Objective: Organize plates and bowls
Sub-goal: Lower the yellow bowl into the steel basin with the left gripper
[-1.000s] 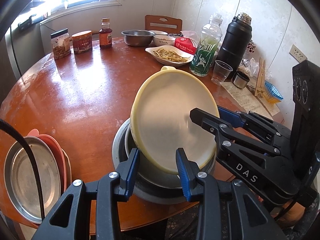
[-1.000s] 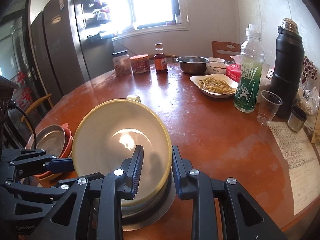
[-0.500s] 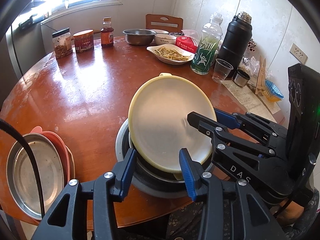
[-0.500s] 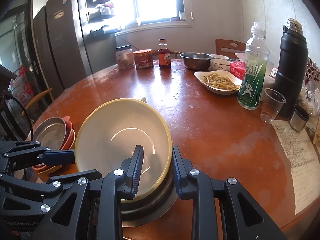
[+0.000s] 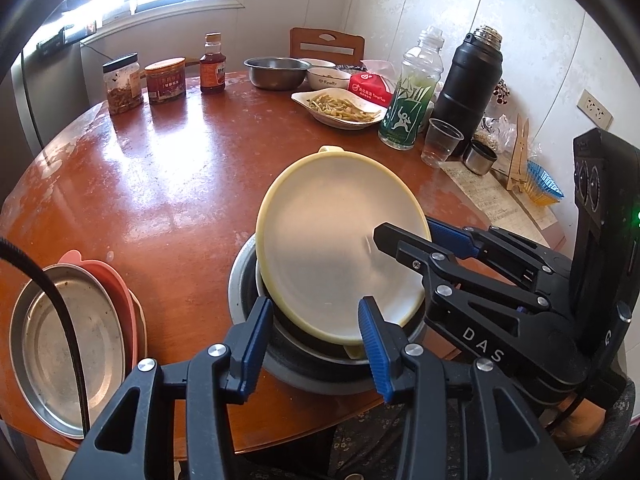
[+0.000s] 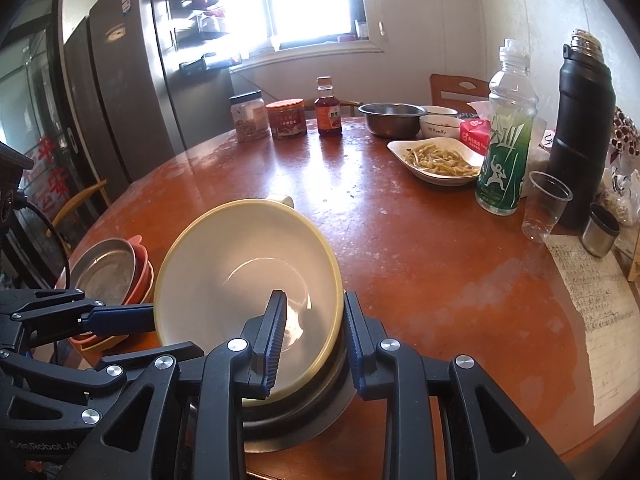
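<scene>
So the yellow bowl (image 6: 240, 276) is pale cream inside with a yellow rim and a little tab handle on the far edge. It's round, so no real long axis, but it's tipped up with its mouth facing my left, sitting in the steel bowls (image 5: 248, 276) near my edge of the table (image 5: 160, 184). My right gripper (image 6: 312, 320) is pinched on its rim. My left gripper (image 5: 316, 328) has its jaws apart around the near edge, not touching it.
</scene>
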Demonstrator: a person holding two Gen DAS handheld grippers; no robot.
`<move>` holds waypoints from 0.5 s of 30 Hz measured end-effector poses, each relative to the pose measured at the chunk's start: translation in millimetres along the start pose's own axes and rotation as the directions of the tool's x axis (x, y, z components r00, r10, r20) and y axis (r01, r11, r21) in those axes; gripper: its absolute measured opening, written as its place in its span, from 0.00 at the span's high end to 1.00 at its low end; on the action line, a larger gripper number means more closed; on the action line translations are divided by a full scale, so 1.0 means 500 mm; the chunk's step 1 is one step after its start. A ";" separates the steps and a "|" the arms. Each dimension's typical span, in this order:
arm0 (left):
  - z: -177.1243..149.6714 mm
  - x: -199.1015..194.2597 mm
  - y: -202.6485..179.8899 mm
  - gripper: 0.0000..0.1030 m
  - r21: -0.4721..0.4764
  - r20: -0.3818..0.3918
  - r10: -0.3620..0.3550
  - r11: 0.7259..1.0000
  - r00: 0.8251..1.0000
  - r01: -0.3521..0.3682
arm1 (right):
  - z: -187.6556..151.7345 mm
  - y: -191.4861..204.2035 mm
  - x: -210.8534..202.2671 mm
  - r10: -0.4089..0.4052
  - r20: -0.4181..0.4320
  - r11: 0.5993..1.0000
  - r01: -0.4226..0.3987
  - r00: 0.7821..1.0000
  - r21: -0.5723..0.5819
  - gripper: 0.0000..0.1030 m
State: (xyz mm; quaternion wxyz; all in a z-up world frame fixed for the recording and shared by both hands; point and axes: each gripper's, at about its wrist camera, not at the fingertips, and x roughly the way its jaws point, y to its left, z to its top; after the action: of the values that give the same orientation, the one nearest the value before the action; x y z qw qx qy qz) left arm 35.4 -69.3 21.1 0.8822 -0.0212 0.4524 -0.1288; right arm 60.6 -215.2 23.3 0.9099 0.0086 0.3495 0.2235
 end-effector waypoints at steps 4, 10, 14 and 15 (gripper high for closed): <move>0.000 0.000 0.000 0.57 -0.002 0.000 -0.003 1.000 1.000 0.003 | 0.000 -0.001 -0.002 -0.001 0.004 1.000 0.001 1.000 0.004 0.71; -0.003 0.001 0.001 0.57 -0.009 -0.006 -0.003 1.000 1.000 0.003 | -0.002 -0.005 -0.004 -0.006 0.008 1.000 0.006 1.000 0.011 0.71; -0.005 0.004 0.003 0.57 -0.016 -0.012 -0.003 1.000 1.000 0.002 | -0.002 -0.007 -0.006 -0.004 0.011 1.000 0.004 1.000 0.015 0.71; -0.005 0.004 0.004 0.57 -0.016 -0.012 -0.004 1.000 1.000 0.003 | -0.002 -0.007 -0.006 -0.004 0.011 1.000 0.004 1.000 0.016 0.71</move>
State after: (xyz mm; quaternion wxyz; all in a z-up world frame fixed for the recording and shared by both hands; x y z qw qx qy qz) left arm 35.1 -67.7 17.9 0.8791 -0.0284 0.4587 -0.1268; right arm 59.2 -219.7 23.9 0.9121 0.0165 0.3464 0.2187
